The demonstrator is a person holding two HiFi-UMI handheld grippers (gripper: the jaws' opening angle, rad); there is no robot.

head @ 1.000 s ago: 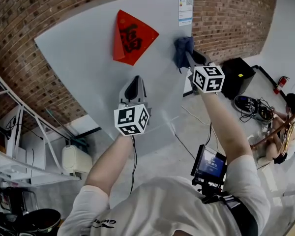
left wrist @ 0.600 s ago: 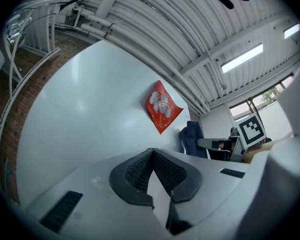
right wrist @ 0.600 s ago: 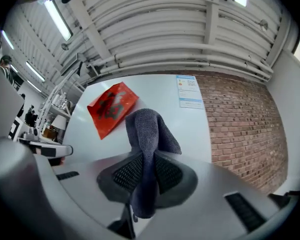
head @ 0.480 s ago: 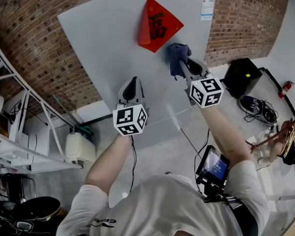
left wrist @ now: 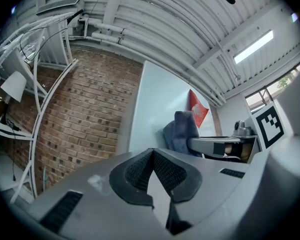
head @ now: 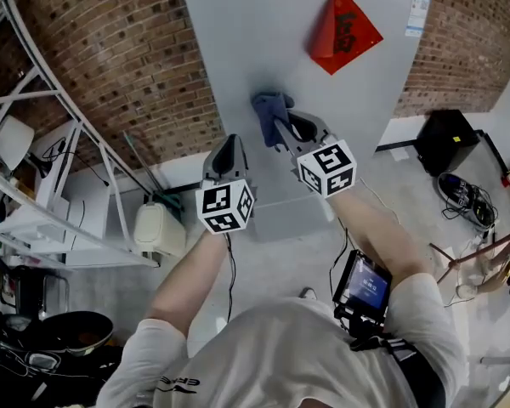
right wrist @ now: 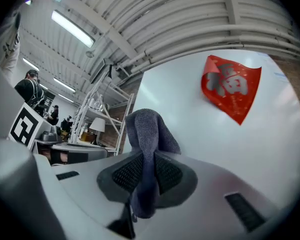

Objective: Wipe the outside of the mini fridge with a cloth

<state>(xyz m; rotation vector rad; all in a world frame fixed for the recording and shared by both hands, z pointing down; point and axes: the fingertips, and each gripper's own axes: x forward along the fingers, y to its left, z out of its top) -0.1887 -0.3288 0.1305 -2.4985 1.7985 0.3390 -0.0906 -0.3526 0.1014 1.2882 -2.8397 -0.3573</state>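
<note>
**Cloth on the panel, wipe in progress**

At centre frame my right tool (head: pixel 282 131) is clamped tight on the blue cloth (head: pixel 269 110). The cloth looks pressed against the grey face of the mini fridge (head: pixel 238 49), down and left of the red decoration (head: pixel 344 28). I judge this to be the wiping stroke itself. The next move calls for steady pressure across the rest of the panel. My left tool (head: pixel 228 150), closed on nothing, hovers lower left. Only the fridge's outside shows, so its contents are unseen.
</note>
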